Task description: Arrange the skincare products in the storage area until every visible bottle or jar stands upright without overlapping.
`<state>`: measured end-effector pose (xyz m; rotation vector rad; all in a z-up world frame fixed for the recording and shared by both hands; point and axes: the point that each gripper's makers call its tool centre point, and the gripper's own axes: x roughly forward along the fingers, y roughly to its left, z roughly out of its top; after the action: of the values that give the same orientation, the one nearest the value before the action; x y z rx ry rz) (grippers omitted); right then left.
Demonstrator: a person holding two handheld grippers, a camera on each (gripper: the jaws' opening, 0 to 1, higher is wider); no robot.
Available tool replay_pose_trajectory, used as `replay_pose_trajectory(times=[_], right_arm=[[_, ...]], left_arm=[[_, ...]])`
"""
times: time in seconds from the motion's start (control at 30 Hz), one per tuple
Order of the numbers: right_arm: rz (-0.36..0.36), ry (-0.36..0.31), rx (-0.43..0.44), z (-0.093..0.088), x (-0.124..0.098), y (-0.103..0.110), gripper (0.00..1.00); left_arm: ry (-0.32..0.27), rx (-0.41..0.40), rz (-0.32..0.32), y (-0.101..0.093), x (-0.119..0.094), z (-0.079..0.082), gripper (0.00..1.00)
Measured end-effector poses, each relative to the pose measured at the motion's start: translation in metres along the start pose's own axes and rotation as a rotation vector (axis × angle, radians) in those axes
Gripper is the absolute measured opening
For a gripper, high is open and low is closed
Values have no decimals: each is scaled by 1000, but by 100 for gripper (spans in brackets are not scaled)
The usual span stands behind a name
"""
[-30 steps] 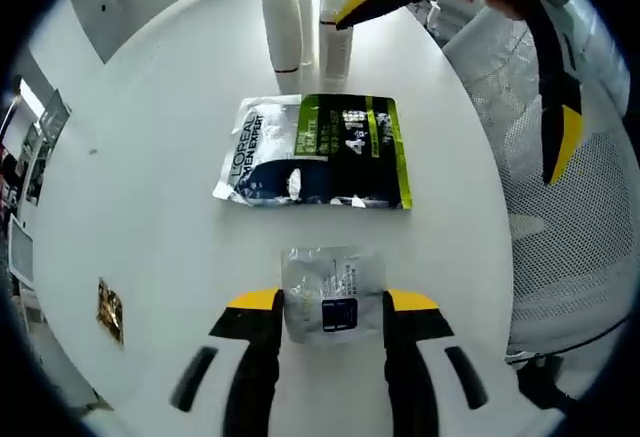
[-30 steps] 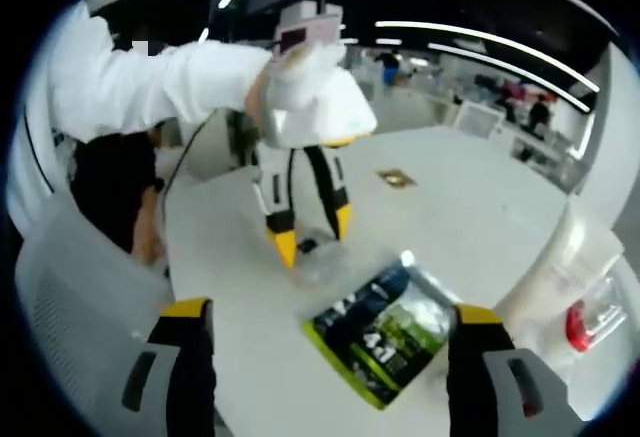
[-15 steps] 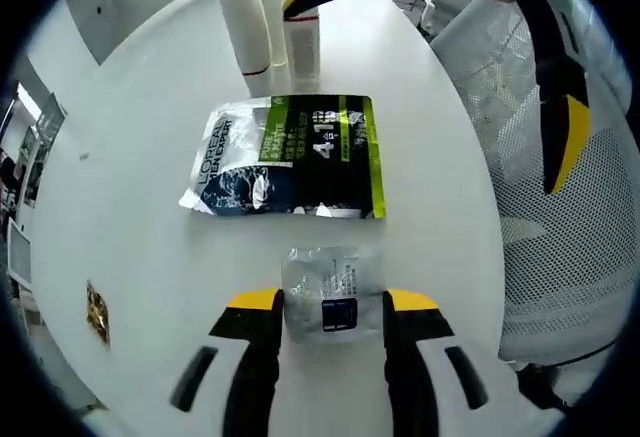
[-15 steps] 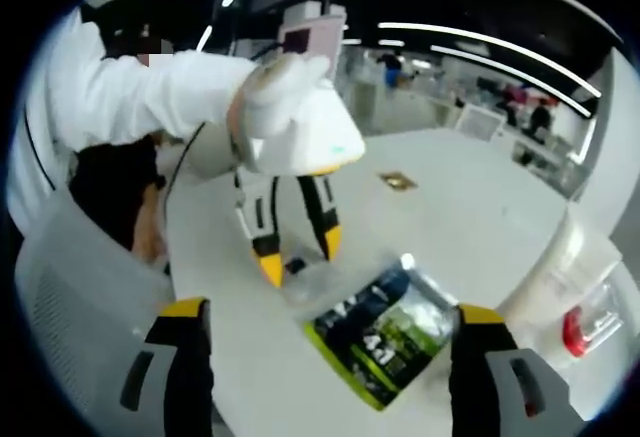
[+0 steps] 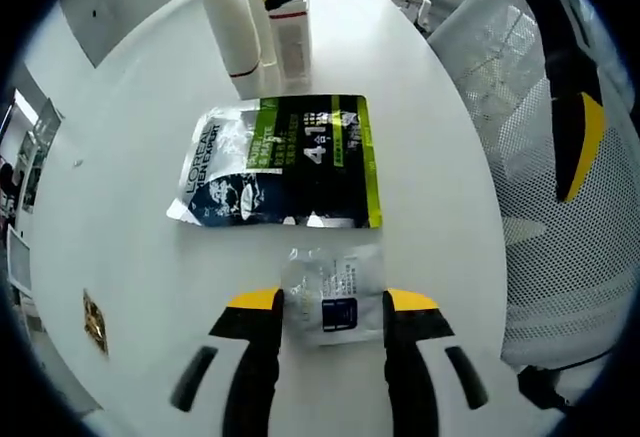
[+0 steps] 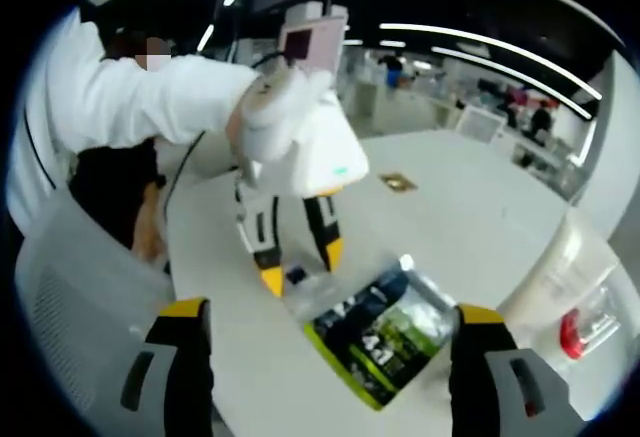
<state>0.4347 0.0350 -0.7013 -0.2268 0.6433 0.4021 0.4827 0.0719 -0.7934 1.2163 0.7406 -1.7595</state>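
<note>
Since a second ago, closer in the left gripper view to the green and black pouch, now just beyond the small clear sachet; tall white bottles nearer the top edge. Sachet pinched between the jaws of the left gripper, as before, low over the white table. Small gold-brown scrap at far left. White mesh chair on the right. In the right gripper view, right gripper with jaws spread wide, holding nothing; a person's gloved hand on the left gripper above the pouch; bottles at right, bright office with ceiling light strips behind.
</note>
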Motion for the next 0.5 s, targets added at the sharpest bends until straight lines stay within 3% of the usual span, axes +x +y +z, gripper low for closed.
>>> replay_pose_trajectory(times=[0.5], right_arm=[[5,8,-7,-1,0,1,98]], left_arm=[[-8,1,6,0,1,1,46]])
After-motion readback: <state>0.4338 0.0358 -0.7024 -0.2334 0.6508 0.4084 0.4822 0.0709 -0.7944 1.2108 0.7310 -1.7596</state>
